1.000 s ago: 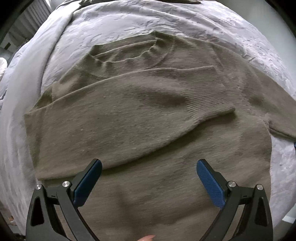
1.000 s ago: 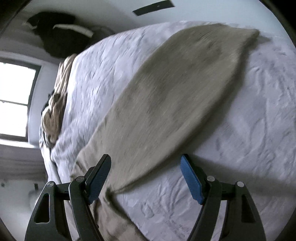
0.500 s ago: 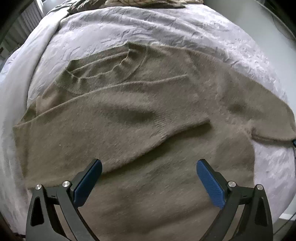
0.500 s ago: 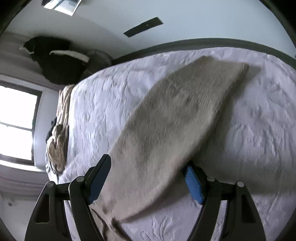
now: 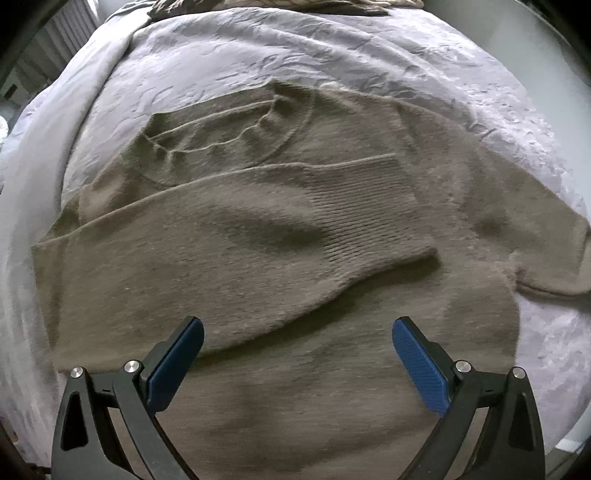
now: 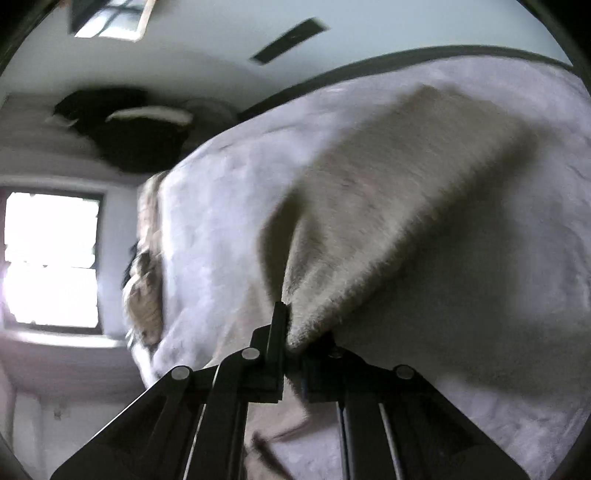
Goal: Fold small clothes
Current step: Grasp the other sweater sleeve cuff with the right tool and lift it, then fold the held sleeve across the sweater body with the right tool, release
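Note:
An olive-brown knit sweater point(image 5: 258, 266) lies flat on a pale lilac bedspread point(image 5: 332, 51), collar point(image 5: 229, 133) at the far side. One sleeve point(image 5: 314, 225) is folded across its chest. My left gripper point(image 5: 297, 354) is open and empty, hovering over the sweater's lower body. My right gripper point(image 6: 291, 332) is shut on the other sleeve point(image 6: 388, 206) and holds it lifted off the bedspread point(image 6: 480, 332). That sleeve's start shows at the right edge of the left wrist view point(image 5: 554, 258).
A pile of other clothes lies at the far end of the bed point(image 5: 295, 3) and shows beside the bed's edge in the right wrist view point(image 6: 144, 280). A bright window point(image 6: 51, 258) and a dark heap point(image 6: 129, 129) are beyond the bed.
My right gripper closed on the sweater's free sleeve and lifted it. My left gripper stayed open over the sweater and shifted only slightly.

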### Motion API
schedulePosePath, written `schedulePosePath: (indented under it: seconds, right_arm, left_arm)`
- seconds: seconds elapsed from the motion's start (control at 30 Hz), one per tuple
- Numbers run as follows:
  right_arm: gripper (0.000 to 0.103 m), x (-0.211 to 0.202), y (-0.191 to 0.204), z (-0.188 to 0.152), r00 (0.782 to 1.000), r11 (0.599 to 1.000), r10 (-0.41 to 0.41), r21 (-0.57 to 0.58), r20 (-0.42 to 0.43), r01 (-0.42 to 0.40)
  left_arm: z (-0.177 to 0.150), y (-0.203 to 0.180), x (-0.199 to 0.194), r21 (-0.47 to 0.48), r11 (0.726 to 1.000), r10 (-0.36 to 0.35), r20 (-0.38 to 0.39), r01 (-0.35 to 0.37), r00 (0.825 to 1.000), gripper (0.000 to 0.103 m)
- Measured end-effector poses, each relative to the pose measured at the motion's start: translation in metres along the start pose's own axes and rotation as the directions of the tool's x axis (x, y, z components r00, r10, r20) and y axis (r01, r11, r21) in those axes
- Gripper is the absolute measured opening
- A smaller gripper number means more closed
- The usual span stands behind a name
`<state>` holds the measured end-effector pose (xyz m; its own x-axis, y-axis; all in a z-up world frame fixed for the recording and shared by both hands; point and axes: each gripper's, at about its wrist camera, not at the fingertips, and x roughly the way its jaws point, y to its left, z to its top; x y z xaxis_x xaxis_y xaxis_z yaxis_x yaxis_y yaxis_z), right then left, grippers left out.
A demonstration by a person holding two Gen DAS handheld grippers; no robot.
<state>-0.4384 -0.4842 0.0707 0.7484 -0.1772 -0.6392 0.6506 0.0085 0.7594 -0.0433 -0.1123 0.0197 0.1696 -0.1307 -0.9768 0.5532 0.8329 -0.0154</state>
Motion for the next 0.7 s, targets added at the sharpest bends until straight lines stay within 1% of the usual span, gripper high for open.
schedulePosePath:
  seconds: [0.1, 0.17, 0.27, 0.3, 0.37, 0.4, 0.43, 0.47, 0.5, 0.53, 0.57, 0.6, 0.63, 0.67, 0.7]
  right_arm:
    - [0.007, 0.007, 0.038, -0.007, 0.997, 0.99, 0.064, -0.12, -0.045, -0.069]
    - [0.007, 0.014, 0.073, -0.018, 0.993, 0.967, 0.085, -0.234, -0.081, -0.102]
    - [0.007, 0.031, 0.126, -0.044, 0.98, 0.91, 0.121, -0.376, -0.157, -0.173]
    - [0.007, 0.04, 0.147, -0.059, 0.973, 0.879, 0.128, -0.433, -0.191, -0.2]
    - [0.007, 0.054, 0.176, -0.083, 0.964, 0.826, 0.122, -0.514, -0.237, -0.231]
    - [0.007, 0.066, 0.194, -0.103, 0.955, 0.783, 0.11, -0.568, -0.274, -0.254]
    - [0.007, 0.074, 0.205, -0.119, 0.95, 0.754, 0.096, -0.601, -0.297, -0.264]
    - [0.007, 0.086, 0.217, -0.14, 0.94, 0.716, 0.073, -0.639, -0.332, -0.281]
    - [0.007, 0.095, 0.223, -0.156, 0.933, 0.691, 0.053, -0.661, -0.357, -0.292]
    - [0.007, 0.107, 0.23, -0.178, 0.923, 0.657, 0.018, -0.691, -0.385, -0.301]
    - [0.007, 0.117, 0.234, -0.194, 0.914, 0.633, -0.012, -0.711, -0.405, -0.306]
    - [0.007, 0.133, 0.236, -0.221, 0.896, 0.599, -0.058, -0.734, -0.441, -0.322]
    - [0.007, 0.144, 0.235, -0.237, 0.881, 0.583, -0.09, -0.742, -0.464, -0.331]
    - [0.007, 0.159, 0.232, -0.256, 0.862, 0.568, -0.142, -0.753, -0.487, -0.332]
    - [0.007, 0.169, 0.227, -0.267, 0.852, 0.561, -0.185, -0.765, -0.49, -0.318]
  left_arm:
    - [-0.001, 0.006, 0.001, -0.015, 1.0, 0.011, -0.008, -0.011, 1.0, 0.102]
    - [-0.006, 0.016, 0.002, -0.021, 1.0, 0.022, -0.009, -0.022, 1.0, 0.102]
    - [-0.009, 0.021, -0.001, -0.027, 0.998, 0.051, 0.0, -0.051, 0.999, 0.102]
    - [-0.01, 0.025, -0.001, -0.03, 0.998, 0.055, 0.003, -0.055, 0.999, 0.102]
    - [-0.012, 0.032, -0.003, -0.045, 0.998, 0.054, 0.004, -0.054, 0.999, 0.102]
    - [-0.012, 0.036, -0.002, -0.054, 0.997, 0.055, 0.005, -0.055, 0.998, 0.102]
    - [-0.014, 0.04, -0.003, -0.062, 0.996, 0.057, 0.006, -0.056, 0.998, 0.102]
    - [-0.015, 0.045, -0.004, -0.073, 0.996, 0.06, 0.006, -0.059, 0.998, 0.102]
    - [-0.014, 0.05, -0.003, -0.082, 0.995, 0.065, 0.007, -0.065, 0.998, 0.102]
    - [-0.016, 0.057, -0.003, -0.093, 0.993, 0.073, 0.007, -0.072, 0.997, 0.102]
    - [-0.018, 0.065, -0.004, -0.106, 0.991, 0.083, 0.008, -0.082, 0.997, 0.102]
    - [-0.02, 0.072, -0.004, -0.119, 0.989, 0.09, 0.009, -0.088, 0.996, 0.102]
    - [-0.022, 0.08, -0.004, -0.134, 0.986, 0.096, 0.009, -0.094, 0.995, 0.102]
    - [-0.025, 0.09, -0.003, -0.154, 0.983, 0.101, 0.009, -0.098, 0.995, 0.102]
    - [-0.028, 0.1, -0.003, -0.174, 0.979, 0.109, 0.009, -0.105, 0.994, 0.102]
